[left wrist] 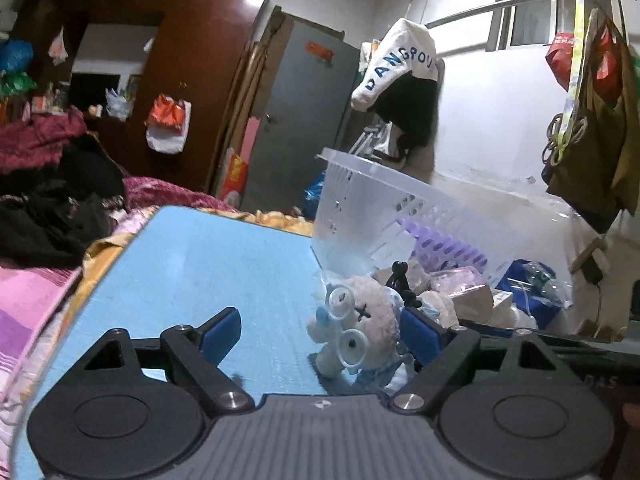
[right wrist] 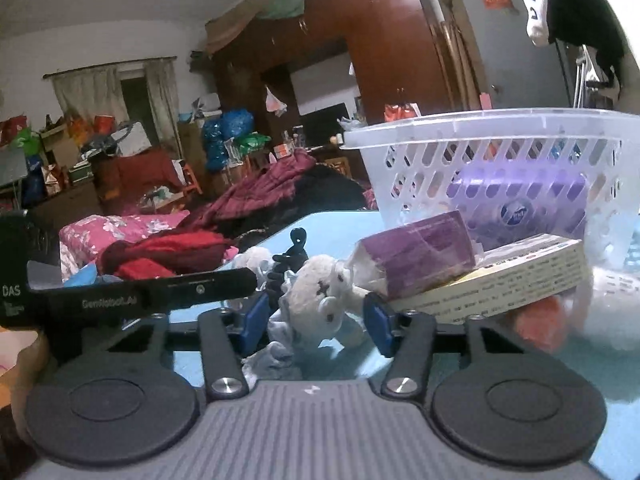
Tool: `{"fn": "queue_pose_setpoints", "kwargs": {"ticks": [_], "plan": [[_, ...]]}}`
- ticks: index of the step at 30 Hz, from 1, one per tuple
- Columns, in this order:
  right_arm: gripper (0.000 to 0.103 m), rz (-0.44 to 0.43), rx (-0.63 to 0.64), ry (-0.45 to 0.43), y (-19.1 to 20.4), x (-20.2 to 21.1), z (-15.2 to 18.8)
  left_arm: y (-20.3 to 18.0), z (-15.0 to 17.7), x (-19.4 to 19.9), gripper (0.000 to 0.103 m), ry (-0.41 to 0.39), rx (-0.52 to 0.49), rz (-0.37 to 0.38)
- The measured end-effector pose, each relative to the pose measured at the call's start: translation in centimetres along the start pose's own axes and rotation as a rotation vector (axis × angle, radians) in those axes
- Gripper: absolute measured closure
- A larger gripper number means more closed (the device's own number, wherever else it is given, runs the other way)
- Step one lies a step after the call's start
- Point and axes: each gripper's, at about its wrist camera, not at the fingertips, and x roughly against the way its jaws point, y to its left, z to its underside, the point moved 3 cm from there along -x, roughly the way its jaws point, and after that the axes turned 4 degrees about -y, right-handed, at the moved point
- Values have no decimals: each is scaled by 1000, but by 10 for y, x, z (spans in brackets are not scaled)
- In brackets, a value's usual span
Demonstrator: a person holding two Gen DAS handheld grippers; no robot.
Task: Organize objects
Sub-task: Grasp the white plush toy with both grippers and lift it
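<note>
White plush toy (right wrist: 320, 300) (cross-stitched eye, pale blue trim) lies on the blue tabletop (left wrist: 208, 264), between the spread fingers of your right gripper (right wrist: 316, 322). Jaws wide, no pad contact visible. Your left gripper (left wrist: 320, 334) is equally wide open and holds nothing; the toy sits close to its right finger (left wrist: 418, 332). Black clip (right wrist: 294, 254) is just behind the toy. Purple box (right wrist: 420, 256) rests on a book (right wrist: 500, 280), both beside the translucent basket (right wrist: 492, 136).
</note>
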Motion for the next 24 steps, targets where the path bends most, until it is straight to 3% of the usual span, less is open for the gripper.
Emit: {"fn": "queue_pose_setpoints", "kwargs": {"ticks": [12,14,18,24], "plan": [[58,-29,-24,12,5,2,14,5,5,-6,22,15,51,64],[60,-32,-25,11,4,4,14,5,6,-7,30,17,56,82],[70,-18,-9,9,5,4,15,0,8,-5,58,20,57,129],[74,-28,20,-7,8,7,15,-6,10,4,68,2,35,124]]}}
